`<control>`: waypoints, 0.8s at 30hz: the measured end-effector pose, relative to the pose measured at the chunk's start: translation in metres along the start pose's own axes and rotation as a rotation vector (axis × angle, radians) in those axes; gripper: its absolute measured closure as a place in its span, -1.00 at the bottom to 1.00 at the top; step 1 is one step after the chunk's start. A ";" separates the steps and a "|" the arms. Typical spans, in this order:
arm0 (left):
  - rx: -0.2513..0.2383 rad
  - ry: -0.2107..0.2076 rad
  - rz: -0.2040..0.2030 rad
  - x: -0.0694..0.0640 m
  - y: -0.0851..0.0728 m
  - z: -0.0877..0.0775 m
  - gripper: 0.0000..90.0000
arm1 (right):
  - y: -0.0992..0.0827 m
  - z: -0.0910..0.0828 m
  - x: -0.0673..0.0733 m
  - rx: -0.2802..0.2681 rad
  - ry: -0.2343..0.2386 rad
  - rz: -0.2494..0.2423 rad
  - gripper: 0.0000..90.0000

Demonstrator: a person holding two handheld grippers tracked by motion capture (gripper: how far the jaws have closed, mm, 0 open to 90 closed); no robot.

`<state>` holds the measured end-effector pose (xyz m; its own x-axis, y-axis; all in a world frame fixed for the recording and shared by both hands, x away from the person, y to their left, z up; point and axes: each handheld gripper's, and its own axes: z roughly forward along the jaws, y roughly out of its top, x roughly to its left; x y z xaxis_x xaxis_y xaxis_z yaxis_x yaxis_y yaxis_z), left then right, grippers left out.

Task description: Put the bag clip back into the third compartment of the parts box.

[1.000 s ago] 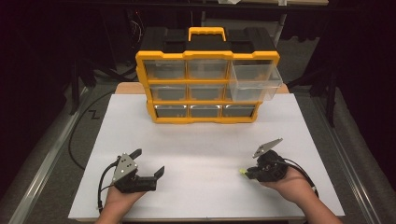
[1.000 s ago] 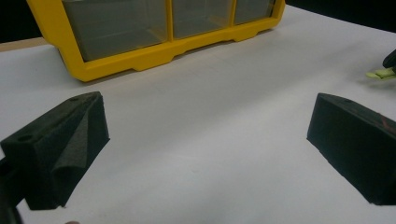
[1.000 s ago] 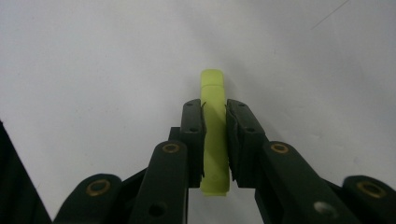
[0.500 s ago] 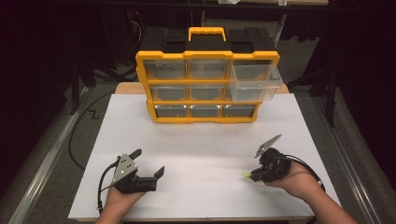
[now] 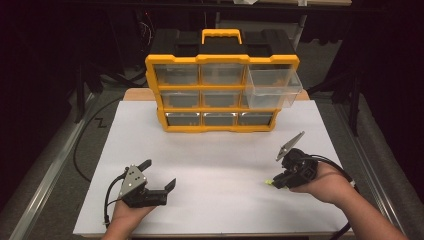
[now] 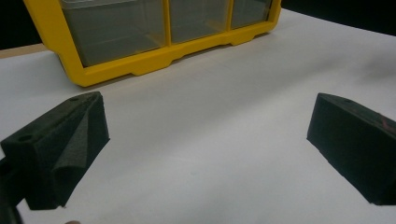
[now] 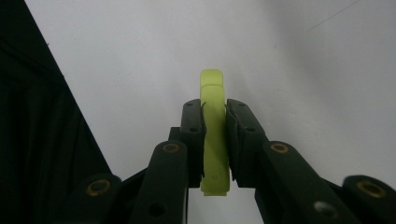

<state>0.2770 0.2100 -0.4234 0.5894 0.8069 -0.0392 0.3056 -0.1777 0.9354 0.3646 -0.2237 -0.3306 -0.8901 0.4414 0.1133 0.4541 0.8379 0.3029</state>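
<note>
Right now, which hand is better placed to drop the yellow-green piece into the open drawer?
Right: the right gripper already clamps the piece, and the open drawer is on its side. The left gripper is open.

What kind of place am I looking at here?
Likely a lab or workshop bench set up for recording: a white-topped table amid dark surroundings, a yellow parts organizer with clear drawers, and cables trailing beside it.

Too small in the high view to identify: yellow-green piece [image 5: 270,183] at the right gripper [image 5: 278,183] tips. Middle hidden between the pads (right gripper view).
</note>
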 end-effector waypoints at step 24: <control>-0.005 0.000 -0.006 0.001 0.000 0.000 -0.99 | 0.033 -0.081 0.005 0.041 -0.002 -0.057 0.77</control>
<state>0.2777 0.2110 -0.4232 0.5878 0.8077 -0.0450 0.3054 -0.1700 0.9369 0.3718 -0.2195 -0.2437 -0.9144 0.3935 0.0950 0.4041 0.8740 0.2699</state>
